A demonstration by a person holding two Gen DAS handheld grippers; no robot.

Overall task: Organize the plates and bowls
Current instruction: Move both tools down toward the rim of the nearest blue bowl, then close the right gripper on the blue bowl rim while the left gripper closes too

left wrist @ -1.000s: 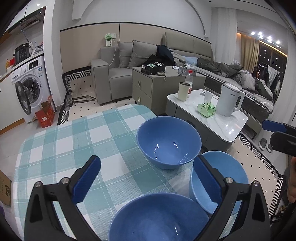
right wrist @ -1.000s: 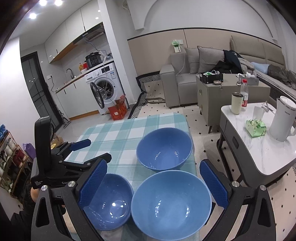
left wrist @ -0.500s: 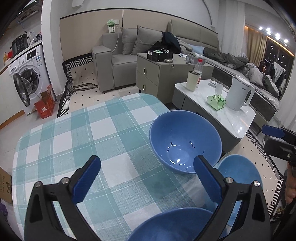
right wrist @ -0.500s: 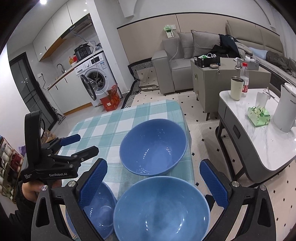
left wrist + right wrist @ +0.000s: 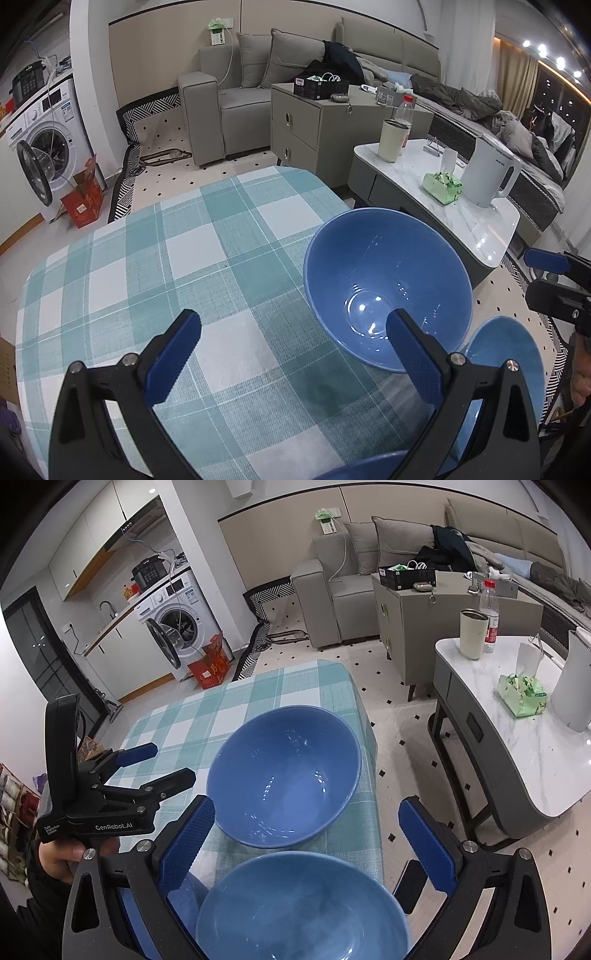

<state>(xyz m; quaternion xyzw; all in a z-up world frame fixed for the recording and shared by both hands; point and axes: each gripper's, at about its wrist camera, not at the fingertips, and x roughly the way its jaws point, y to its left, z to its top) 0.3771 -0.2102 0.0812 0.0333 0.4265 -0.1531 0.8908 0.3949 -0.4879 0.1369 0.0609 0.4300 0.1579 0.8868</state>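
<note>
Three blue bowls stand on a table with a teal checked cloth (image 5: 155,266). The far bowl (image 5: 384,284) is empty and sits near the table's right edge; it also shows in the right wrist view (image 5: 284,771). A second bowl (image 5: 303,908) lies below my right gripper (image 5: 306,834), which is open and empty above its far rim. A third bowl (image 5: 184,897) shows only as a sliver behind the right gripper's left finger. My left gripper (image 5: 291,350) is open and empty over the cloth, left of the far bowl; it also shows in the right wrist view (image 5: 155,764).
A marble coffee table (image 5: 476,225) with a white kettle (image 5: 487,173), a cup and a green tissue pack stands right of the table. A grey cabinet (image 5: 314,125), a sofa and a washing machine (image 5: 44,147) lie beyond. The table's right edge is close to the bowls.
Both grippers have moved forward over the table, so the far bowl looks nearer and larger and the near bowls have slid toward the bottom of both views. Both stay open.
</note>
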